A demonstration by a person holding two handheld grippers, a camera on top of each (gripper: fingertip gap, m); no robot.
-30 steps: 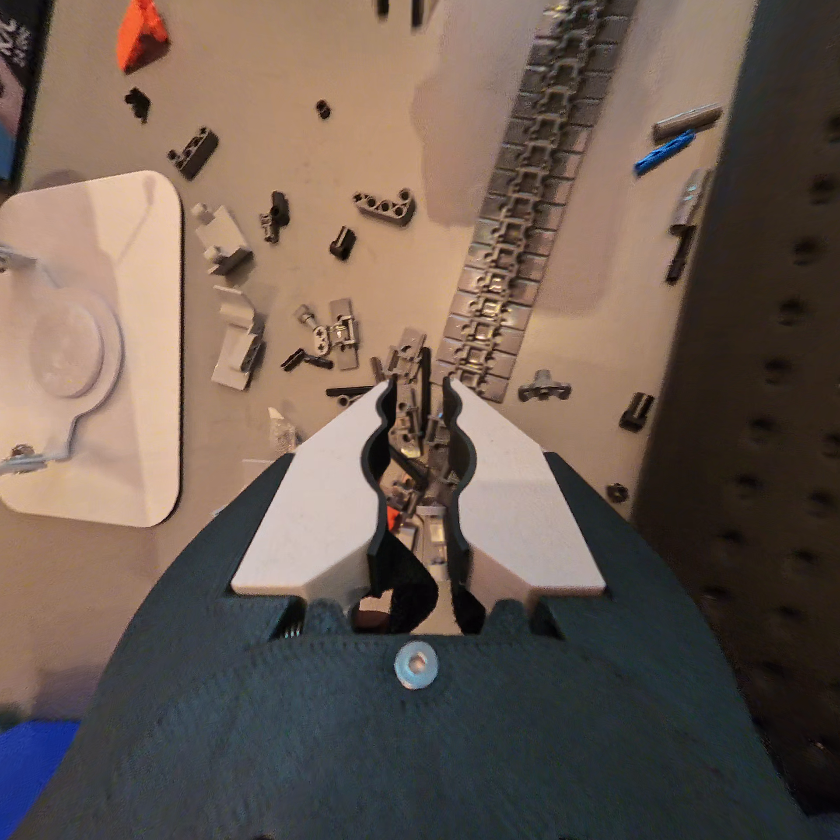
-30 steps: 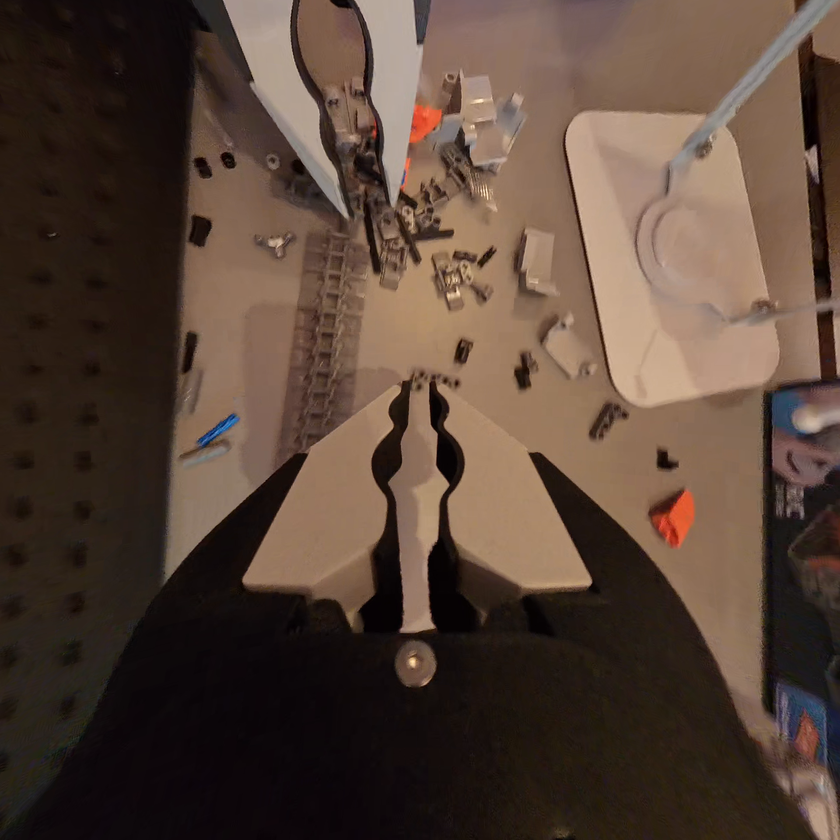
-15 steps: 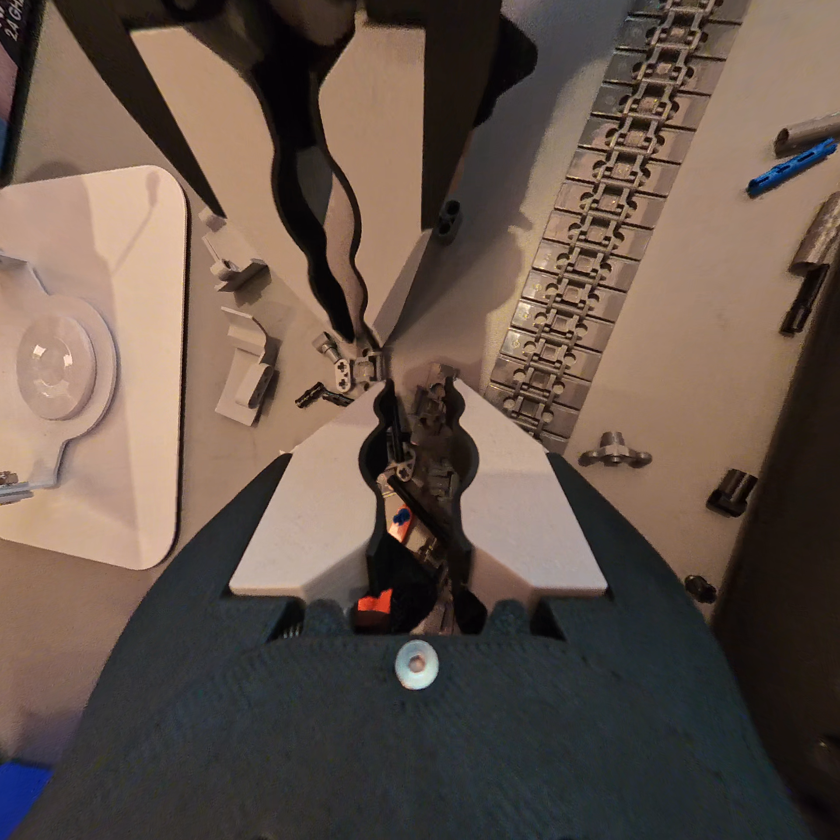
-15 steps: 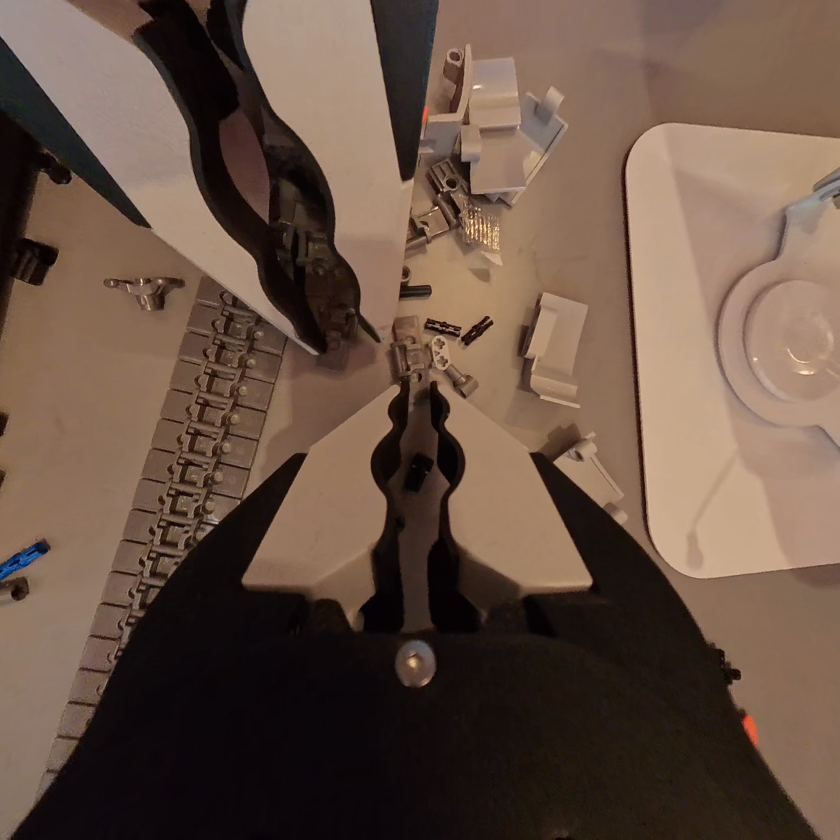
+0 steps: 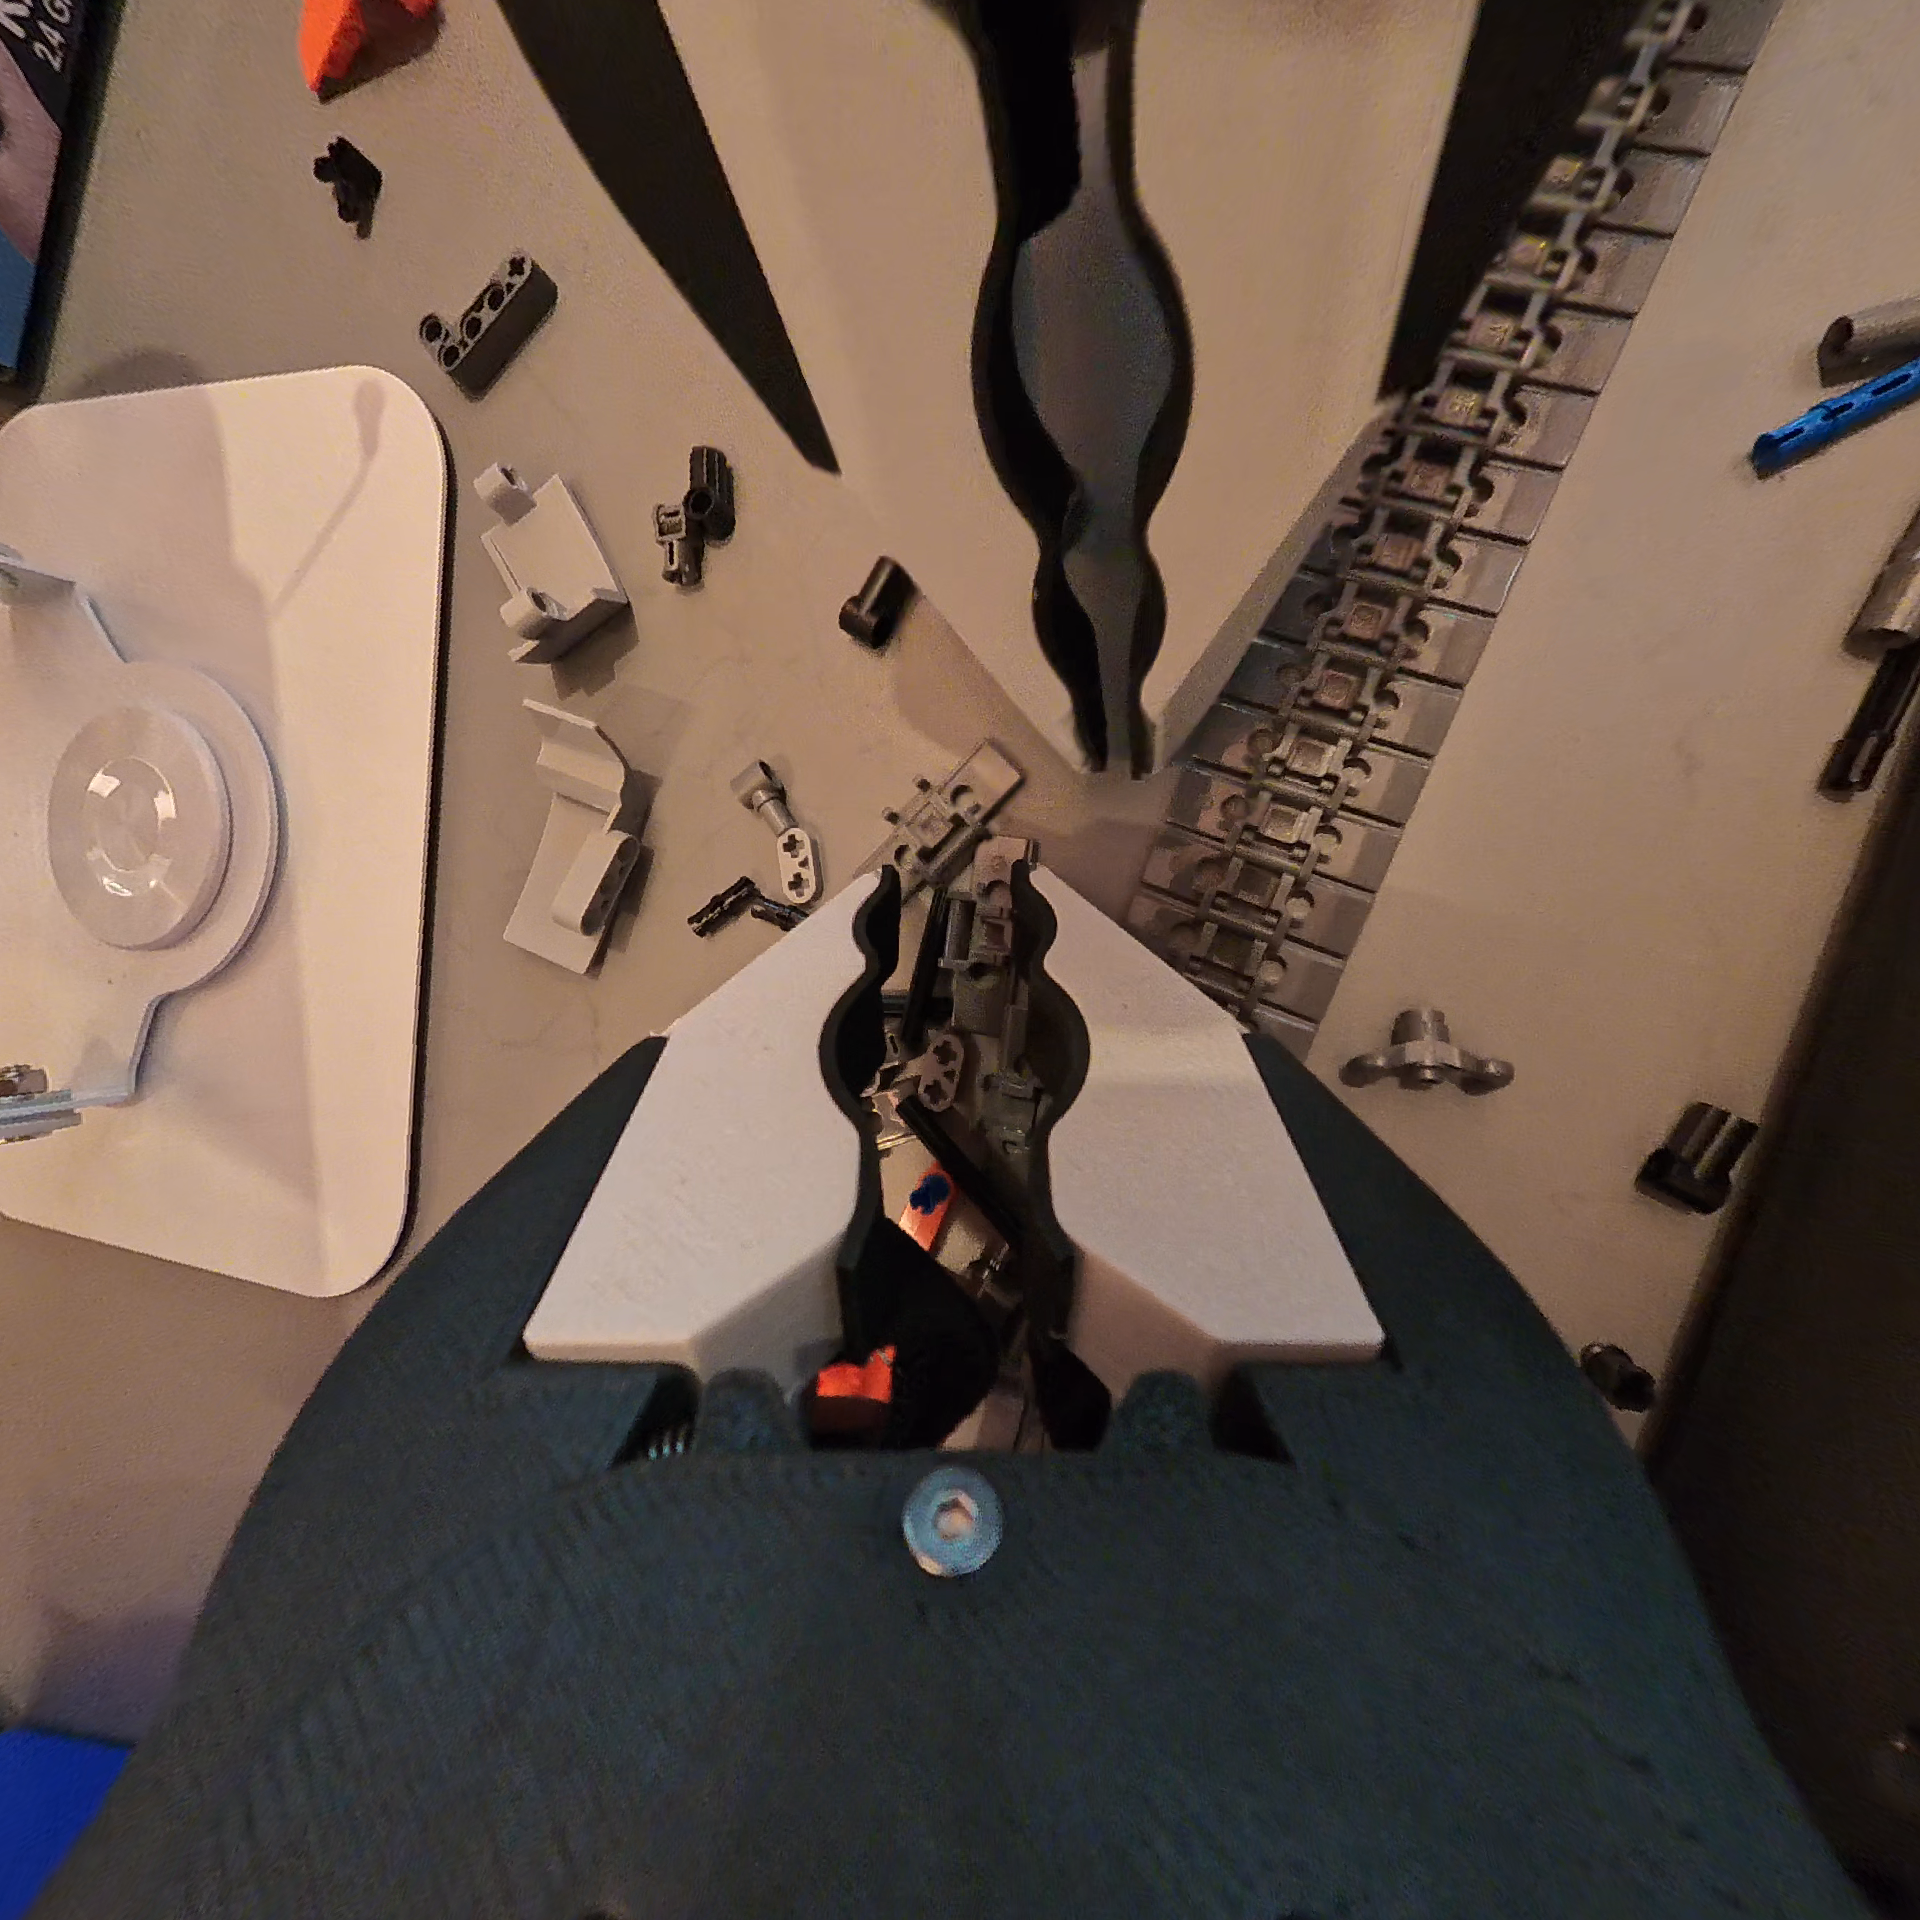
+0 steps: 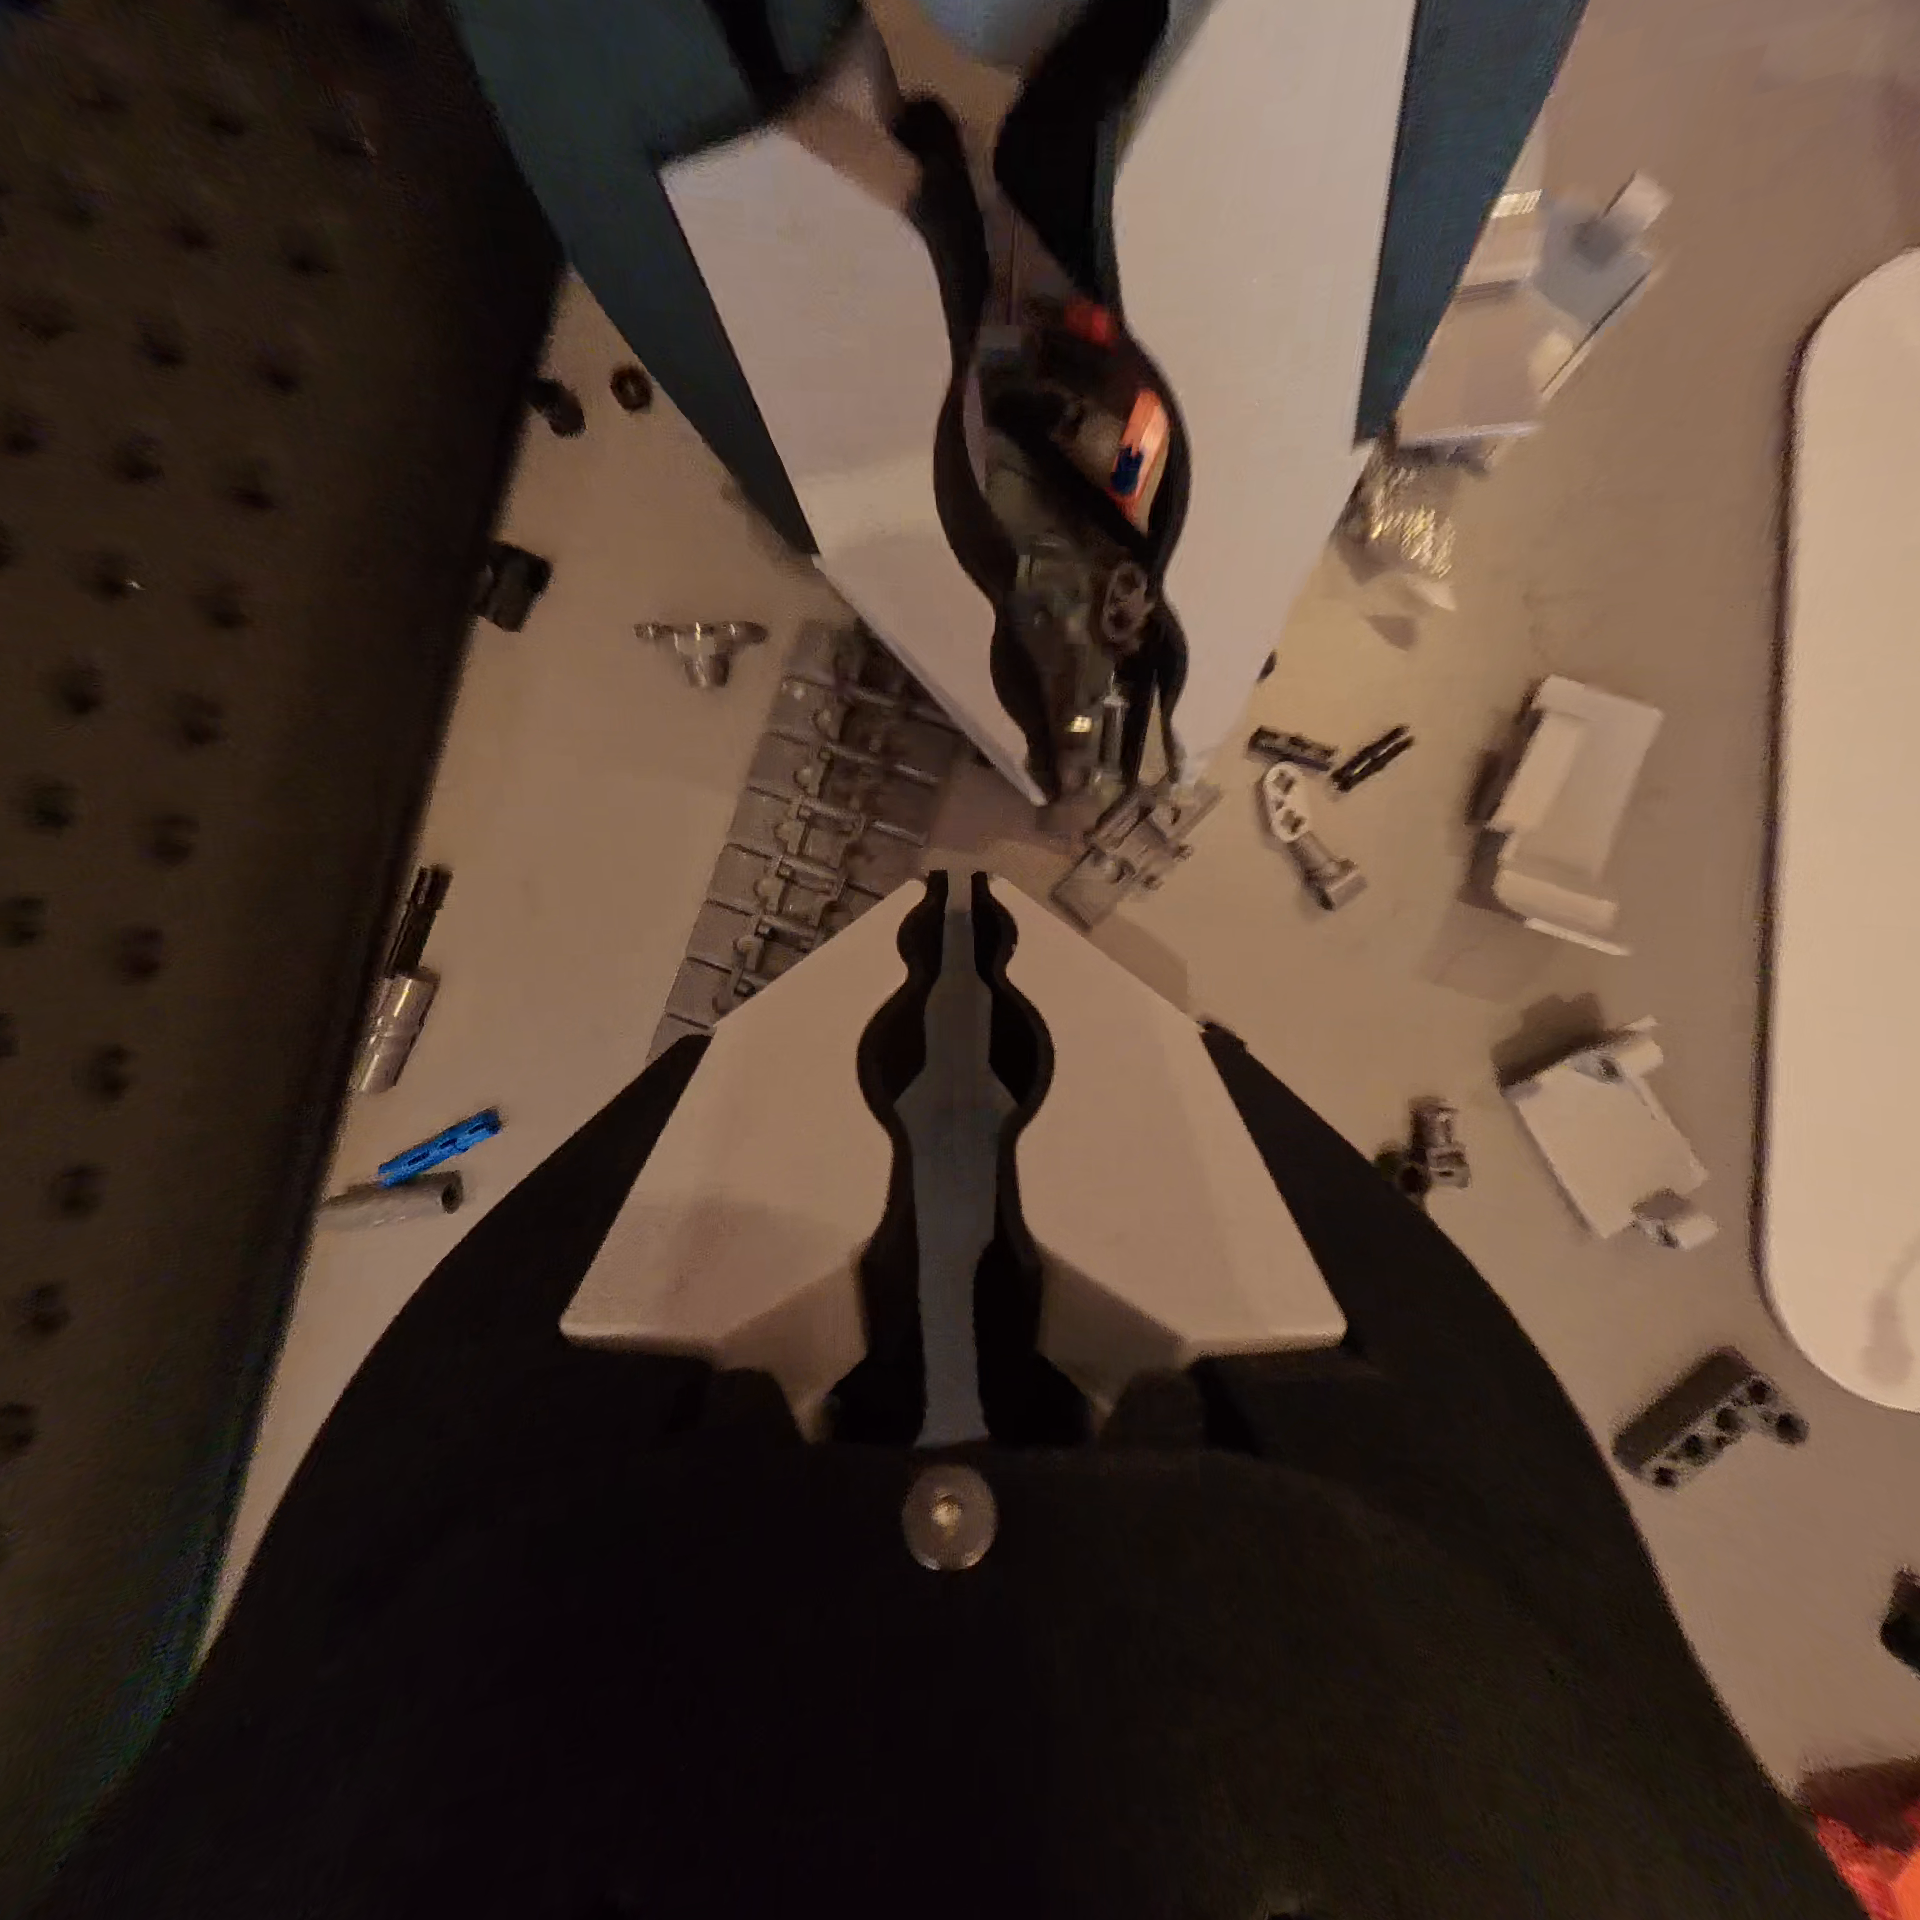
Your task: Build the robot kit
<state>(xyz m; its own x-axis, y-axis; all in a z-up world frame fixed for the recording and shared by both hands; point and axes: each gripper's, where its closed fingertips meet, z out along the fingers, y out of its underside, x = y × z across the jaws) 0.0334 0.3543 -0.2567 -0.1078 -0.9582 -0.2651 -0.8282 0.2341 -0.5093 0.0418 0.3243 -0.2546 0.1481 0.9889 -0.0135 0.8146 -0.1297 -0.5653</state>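
My left gripper [image 5: 956, 883] is shut on a grey brick assembly [image 5: 987, 966] with black rods and an orange and blue part deeper between its fingers. It also shows in the right wrist view [image 6: 1101, 769], holding the assembly [image 6: 1070, 613] low over the table. My right gripper [image 6: 956, 883] is shut and empty, tips facing the left gripper's tips a short way apart. In the left wrist view the right gripper [image 5: 1117, 758] hangs over the edge of a grey track strip [image 5: 1351, 675]. A small grey plate piece [image 5: 951, 810] lies at the left gripper's tips.
A white base plate [image 5: 312, 727] with a round disc lies to the left. Loose pieces lie around: grey panels [image 5: 582, 842], a pale cross-hole beam [image 5: 795, 862], a black angled beam [image 5: 488, 322], an orange piece [image 5: 353, 31], a blue pin [image 5: 1834, 416]. A dark perforated board [image 6: 156, 623] borders one side. The grippers are tip to tip, or close to it.
The right gripper has come in from far off to face the left gripper, then shifted towards the track strip. The small grey plate piece now lies nearer the left gripper's tips.
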